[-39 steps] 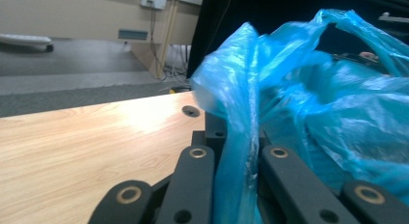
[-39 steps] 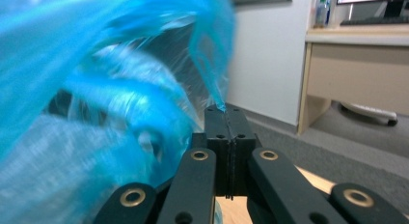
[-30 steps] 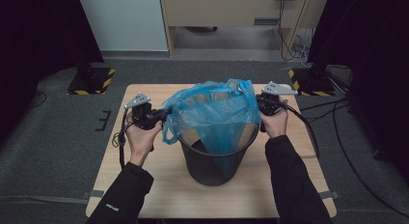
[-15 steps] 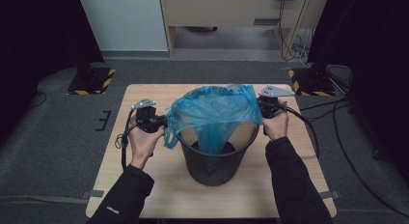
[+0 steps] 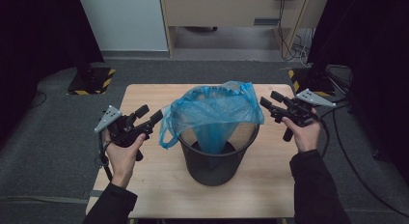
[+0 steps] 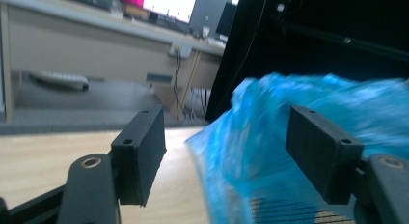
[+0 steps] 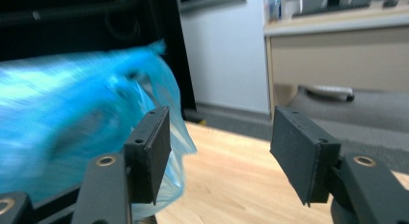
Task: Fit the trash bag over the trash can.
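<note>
A black mesh bin stands mid-table with a blue plastic bag spread over its rim and sagging inside. My left gripper hovers just left of the bag, pointing at it. Its jaws have just been opening and nothing is pressed between them. In the left gripper view the gripper stands open, with the blurred bag and a bit of the bin beyond it. My right gripper, right of the bag, has also just been opening. It is open, the bag off to its left.
The wooden table has bare room on both sides of the bin and in front of it. Grey floor surrounds it. A wooden desk with hanging cables stands behind, and black curtains flank both sides.
Both grippers held the bag's edges at the bin's sides; now both have opened, let go and drawn outward, away from the bin. The bag stays draped over the rim.
</note>
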`<state>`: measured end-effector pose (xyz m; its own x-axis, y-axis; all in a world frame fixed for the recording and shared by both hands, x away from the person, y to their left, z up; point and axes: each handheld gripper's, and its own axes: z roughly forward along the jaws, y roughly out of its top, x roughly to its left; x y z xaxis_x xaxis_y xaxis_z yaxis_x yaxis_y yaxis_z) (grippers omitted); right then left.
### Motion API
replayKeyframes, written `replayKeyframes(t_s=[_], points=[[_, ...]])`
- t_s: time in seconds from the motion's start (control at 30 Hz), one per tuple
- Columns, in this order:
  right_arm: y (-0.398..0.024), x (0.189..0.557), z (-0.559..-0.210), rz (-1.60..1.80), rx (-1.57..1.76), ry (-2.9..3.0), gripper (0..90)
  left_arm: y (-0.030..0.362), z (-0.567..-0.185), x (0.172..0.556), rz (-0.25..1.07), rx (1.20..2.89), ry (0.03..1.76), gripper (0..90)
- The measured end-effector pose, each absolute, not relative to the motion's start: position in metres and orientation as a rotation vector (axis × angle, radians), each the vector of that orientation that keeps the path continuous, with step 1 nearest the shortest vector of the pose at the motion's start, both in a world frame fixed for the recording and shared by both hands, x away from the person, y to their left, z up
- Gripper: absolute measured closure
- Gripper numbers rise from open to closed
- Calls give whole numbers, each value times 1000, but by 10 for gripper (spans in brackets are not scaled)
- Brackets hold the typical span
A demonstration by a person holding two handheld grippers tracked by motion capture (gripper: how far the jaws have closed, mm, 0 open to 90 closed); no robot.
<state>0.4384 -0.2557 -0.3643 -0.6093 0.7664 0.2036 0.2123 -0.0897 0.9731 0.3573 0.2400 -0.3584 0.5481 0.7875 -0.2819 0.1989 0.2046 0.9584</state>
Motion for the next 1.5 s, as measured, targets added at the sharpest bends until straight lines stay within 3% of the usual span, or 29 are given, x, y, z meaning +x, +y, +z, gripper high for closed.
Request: replayKeyframes(t_s=[0.27, 0.5, 0.93, 1.1, 1.5], points=[[-249, 392, -347, 1872, 964, 1749, 349, 219, -347, 314, 474, 1353, 887, 301], [-226, 378, -345, 1894, 904, 1818, 349, 194, -347, 311, 453, 1419, 868, 313], [-228, 357, -349, 1873, 900, 1821, 769, 188, -345, 295, 438, 1424, 870, 672], [-223, 352, -349, 1891, 873, 1812, 888, 185, -342, 292, 421, 1420, 846, 898], [-232, 332, -350, 1920, 853, 1852, 900, 187, -358, 275, 319, 1479, 813, 900]])
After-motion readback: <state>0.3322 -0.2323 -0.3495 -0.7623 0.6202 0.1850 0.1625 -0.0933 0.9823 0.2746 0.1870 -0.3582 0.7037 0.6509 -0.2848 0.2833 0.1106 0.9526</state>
